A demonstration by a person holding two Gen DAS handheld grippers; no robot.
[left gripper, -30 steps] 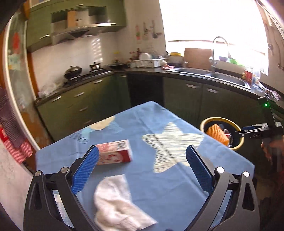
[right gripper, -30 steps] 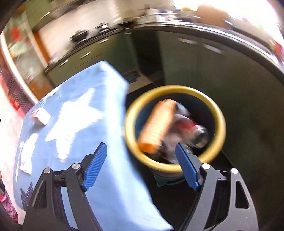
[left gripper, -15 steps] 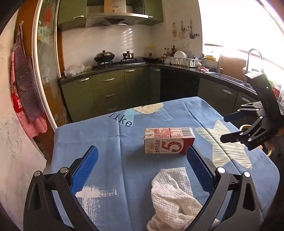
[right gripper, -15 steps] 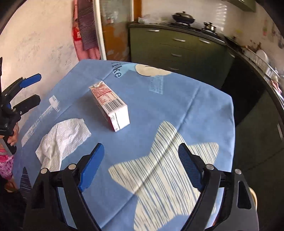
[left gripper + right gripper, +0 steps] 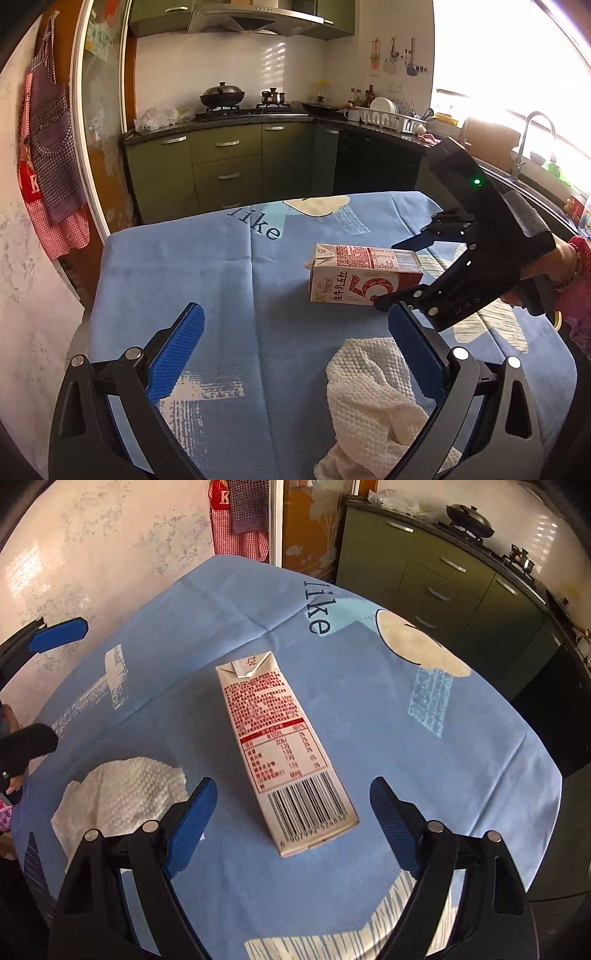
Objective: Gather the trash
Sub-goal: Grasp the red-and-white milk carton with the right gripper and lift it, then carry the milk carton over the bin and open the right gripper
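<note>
A red and white milk carton (image 5: 280, 749) lies on its side on the blue tablecloth (image 5: 388, 738); it also shows in the left wrist view (image 5: 364, 275). My right gripper (image 5: 293, 823) is open, its jaws on either side of the carton's barcode end, not touching; it shows from outside in the left wrist view (image 5: 395, 271). A crumpled white paper towel (image 5: 122, 794) lies left of the carton, and in the left wrist view (image 5: 373, 402) it sits by my right fingertip. My left gripper (image 5: 295, 347) is open and empty above the cloth.
Green kitchen cabinets (image 5: 229, 166) and a stove with a wok (image 5: 221, 98) stand behind the table. A sink with a tap (image 5: 532, 140) is at the right. An apron (image 5: 48, 147) hangs on the left wall.
My right gripper swung from above the yellow bin back over the table and moved in on the carton's end. My left gripper turned to face the carton and towel.
</note>
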